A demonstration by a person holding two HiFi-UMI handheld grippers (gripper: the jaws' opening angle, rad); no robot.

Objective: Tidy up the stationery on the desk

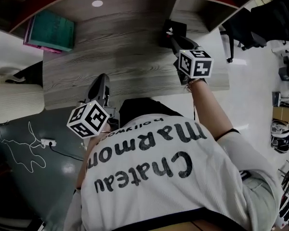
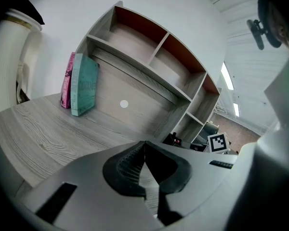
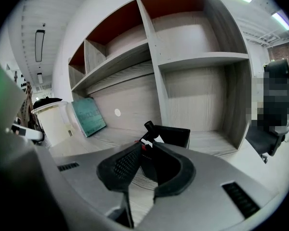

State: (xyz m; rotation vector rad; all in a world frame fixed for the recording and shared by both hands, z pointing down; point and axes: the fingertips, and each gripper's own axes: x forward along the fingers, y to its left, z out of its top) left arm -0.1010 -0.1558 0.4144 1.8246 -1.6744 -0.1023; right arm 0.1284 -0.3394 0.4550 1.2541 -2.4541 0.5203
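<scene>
the pen (image 3: 149,126) stands tilted in the black holder (image 3: 177,135), its black cap up and its red-and-white part right at the tips of the right gripper (image 3: 145,146). those jaws are narrowly apart, and the pads do not seem to press on the pen. the holder sits just beyond the jaw tips, in the bottom compartment of the shelving.

judged from this, the step is letting the pen go into the holder. to do it well, part the jaws enough that neither pad drags the pen, then draw straight back along the jaw line, not sideways, so the holder is not tipped.

the left gripper (image 2: 144,143) has its jaws together on nothing, above bare desk (image 2: 48,134). well ahead and to the left of its jaws, the teal book (image 2: 84,83) stands upright.
</scene>
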